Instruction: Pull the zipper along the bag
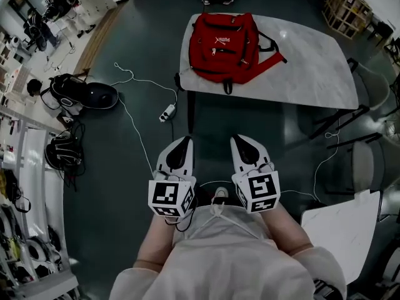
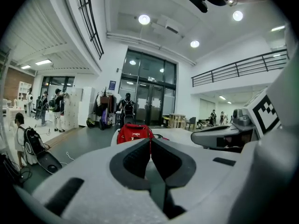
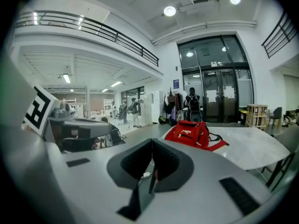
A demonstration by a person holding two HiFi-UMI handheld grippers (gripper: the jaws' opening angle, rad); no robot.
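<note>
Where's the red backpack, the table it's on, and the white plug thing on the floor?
red backpack (image 1: 224, 49): head view, middle of its front.
white table (image 1: 312, 67): head view, bare top beside the backpack.
power strip (image 1: 167, 112): head view, its white body.

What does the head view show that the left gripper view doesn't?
Only the head view: the power strip on the floor, the table's full outline, and the stretch of floor between it and both claws. Only the left gripper view: glass doors, ceiling lights, a railing, and people standing at left. Both: the red bag on the table, the shut left claw and the right claw.
</note>
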